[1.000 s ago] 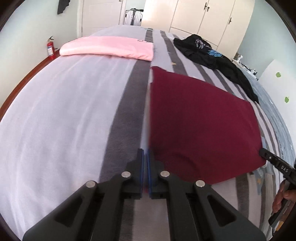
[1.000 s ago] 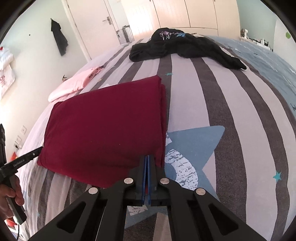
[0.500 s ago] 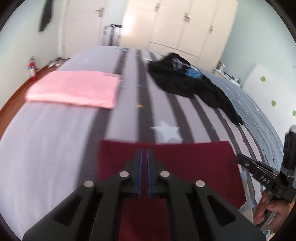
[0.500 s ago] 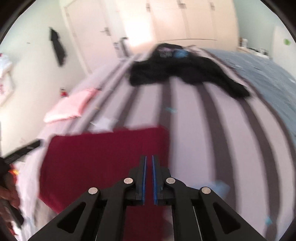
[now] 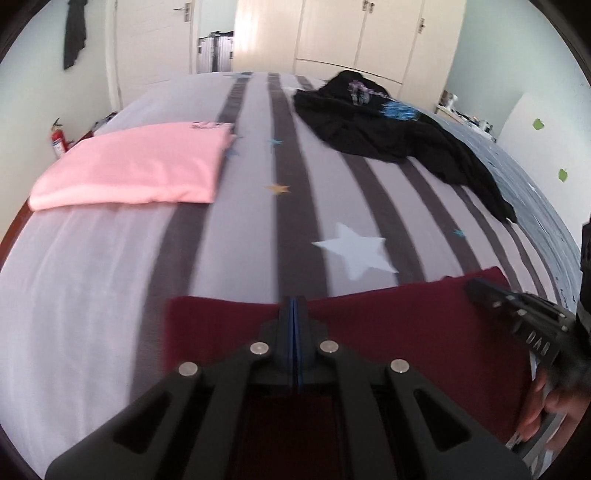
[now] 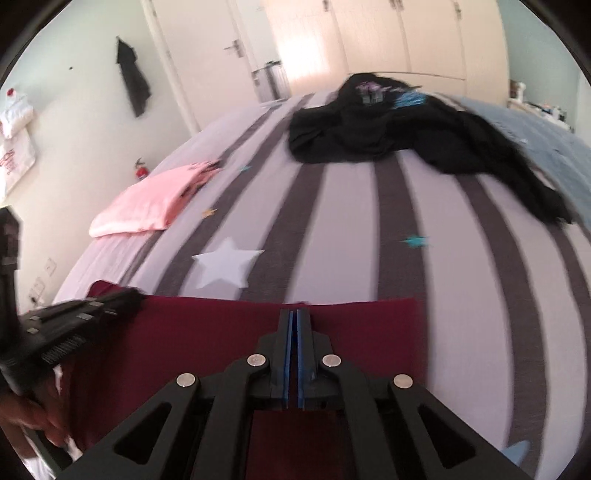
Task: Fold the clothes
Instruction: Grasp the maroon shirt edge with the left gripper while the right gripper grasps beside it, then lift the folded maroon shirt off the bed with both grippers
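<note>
A maroon garment point(image 5: 406, 332) lies on the striped bed, its far edge level with my fingertips in both views. My left gripper point(image 5: 293, 301) is shut on that far edge near the garment's left part. My right gripper point(image 6: 294, 312) is shut on the same edge further right, with a thin slit between its blue pads. In the right wrist view the maroon garment point(image 6: 207, 332) spreads out to the left under the left gripper point(image 6: 81, 314). The left wrist view shows the right gripper point(image 5: 517, 317) above the cloth's right corner, with a hand point(image 5: 546, 406) behind it.
A folded pink garment point(image 5: 136, 166) lies at the bed's far left and a crumpled black garment point(image 5: 388, 136) at the far right. Striped star-print bedding point(image 5: 92, 277) stretches between them. A fire extinguisher point(image 5: 57, 138) stands by the left wall; wardrobe doors point(image 5: 369, 33) are behind.
Both grippers have carried the maroon garment's near edge up and forward over the rest of it. The cloth now shows as a shorter band ending at my fingertips.
</note>
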Tool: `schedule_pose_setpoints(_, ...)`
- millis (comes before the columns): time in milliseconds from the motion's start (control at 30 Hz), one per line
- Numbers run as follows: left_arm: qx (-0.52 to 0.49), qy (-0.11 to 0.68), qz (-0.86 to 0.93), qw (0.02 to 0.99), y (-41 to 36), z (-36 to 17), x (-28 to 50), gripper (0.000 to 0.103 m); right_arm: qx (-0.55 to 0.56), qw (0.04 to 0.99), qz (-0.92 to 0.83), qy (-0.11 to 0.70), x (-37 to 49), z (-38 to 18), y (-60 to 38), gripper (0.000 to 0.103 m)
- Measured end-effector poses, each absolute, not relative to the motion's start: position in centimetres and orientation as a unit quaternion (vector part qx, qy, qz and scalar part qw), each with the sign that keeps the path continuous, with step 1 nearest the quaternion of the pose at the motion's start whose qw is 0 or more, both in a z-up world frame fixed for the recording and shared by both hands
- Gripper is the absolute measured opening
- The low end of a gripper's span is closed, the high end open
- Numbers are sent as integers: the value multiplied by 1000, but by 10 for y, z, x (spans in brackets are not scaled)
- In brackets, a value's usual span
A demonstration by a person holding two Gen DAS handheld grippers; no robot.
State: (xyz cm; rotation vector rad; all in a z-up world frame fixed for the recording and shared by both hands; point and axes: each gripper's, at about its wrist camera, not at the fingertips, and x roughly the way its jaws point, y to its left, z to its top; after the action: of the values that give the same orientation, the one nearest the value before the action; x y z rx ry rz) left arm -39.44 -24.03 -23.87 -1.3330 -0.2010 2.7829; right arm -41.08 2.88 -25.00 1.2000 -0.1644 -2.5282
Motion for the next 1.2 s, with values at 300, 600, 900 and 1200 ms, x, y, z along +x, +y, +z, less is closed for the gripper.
schedule_pose_setpoints(300,-416,-77,906,-7,-271,-244,-385,2,423,160,-891,-38,-418,-256,34,0)
schedule_pose_setpoints(600,-417,-70,906,-29,-272,-251,-385,2,420,161,-893,-36,-419,-259,36,0)
schedule_pose_setpoints(900,-435,-73,895,-70,-301,-259,-382,2,411,146,-900,-23,-421,-252,52,0)
schedule_pose_setpoints(1200,-419,-112,899,-61,-311,-231,-365,2,428,69,-900,-39,-427,-249,109,8)
